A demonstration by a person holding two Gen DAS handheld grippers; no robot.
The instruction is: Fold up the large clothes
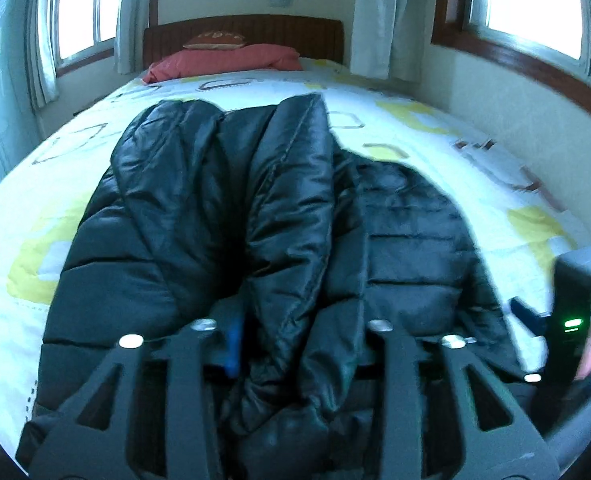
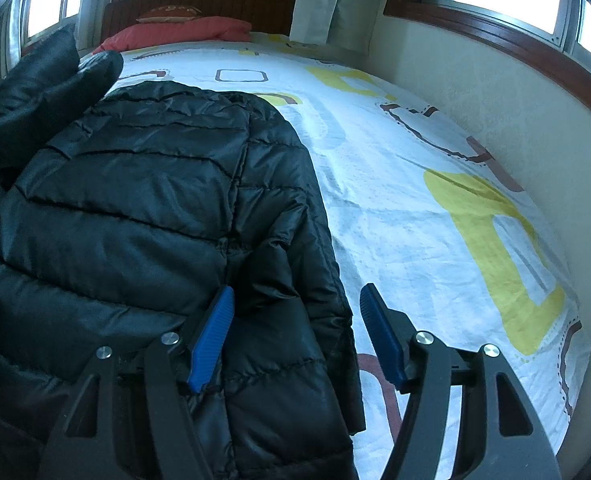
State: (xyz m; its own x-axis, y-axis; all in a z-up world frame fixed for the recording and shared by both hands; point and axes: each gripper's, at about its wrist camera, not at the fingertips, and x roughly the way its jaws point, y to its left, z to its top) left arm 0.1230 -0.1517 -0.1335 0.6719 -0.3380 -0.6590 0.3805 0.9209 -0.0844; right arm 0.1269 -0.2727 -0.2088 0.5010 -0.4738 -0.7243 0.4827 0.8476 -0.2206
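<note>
The black quilted puffer jacket (image 2: 143,208) lies on the bed (image 2: 435,208), which is covered by a white sheet with yellow and brown squares. In the left wrist view the jacket fills the centre, with a raised ridge of fabric running from six o'clock up toward twelve. A red pillow (image 1: 223,62) sits at twelve o'clock against the wooden headboard (image 1: 243,32).

The left gripper (image 1: 295,344) straddles that ridge. One blue pad (image 1: 233,346) shows; the other is buried in fabric. Whether the pads press the ridge cannot be told.

The right gripper (image 2: 295,338) stands spread at six o'clock, over the jacket's right-hand edge (image 2: 327,320). Its left pad (image 2: 211,340) rests against the quilting; its right pad (image 2: 383,340) hangs clear over the sheet. Nothing is pinched.

Judgement: the lifted fold is being brought across the body, while the right gripper is placed to take the edge.
</note>
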